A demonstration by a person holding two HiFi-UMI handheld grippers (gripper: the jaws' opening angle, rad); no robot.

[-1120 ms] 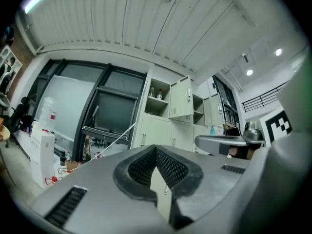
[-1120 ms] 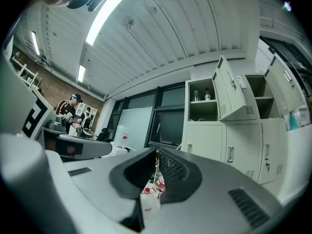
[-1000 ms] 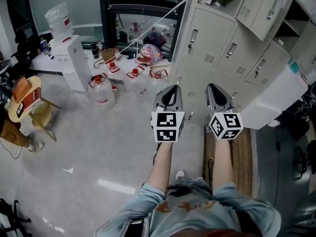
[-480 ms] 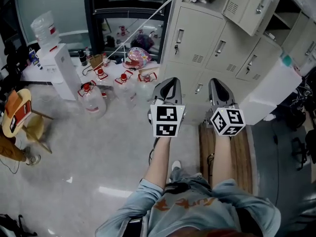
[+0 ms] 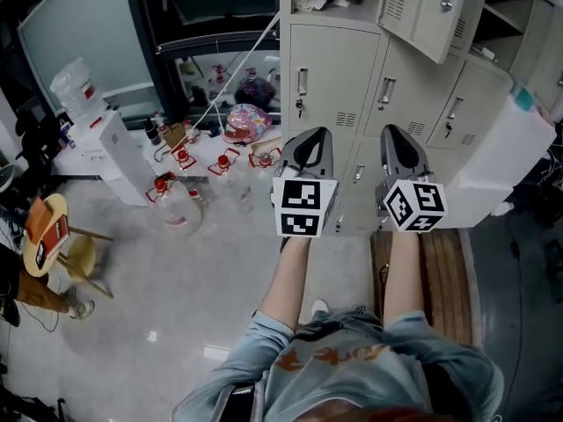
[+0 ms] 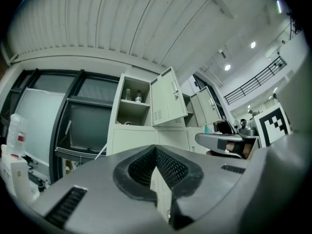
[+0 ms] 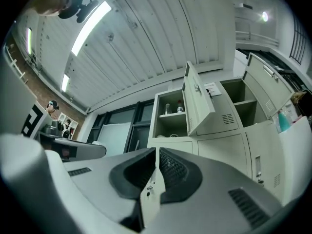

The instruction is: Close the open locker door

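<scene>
In front of the locker bank [image 5: 339, 77], the left gripper [image 5: 308, 143] and the right gripper [image 5: 398, 143] hang side by side, each with its jaws pressed together on nothing. The open locker door [image 5: 431, 11] stands out from the bank's top row, well apart from both grippers.

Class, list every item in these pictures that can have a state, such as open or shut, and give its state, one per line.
Left hand-held gripper: shut, nothing between the jaws.
Right hand-held gripper: shut, nothing between the jaws.
Upper locker door: swung open.
Upper compartment: exposed, items on its shelf.
Lower locker door: closed.
Water jug: upright on the floor, capped.
</scene>
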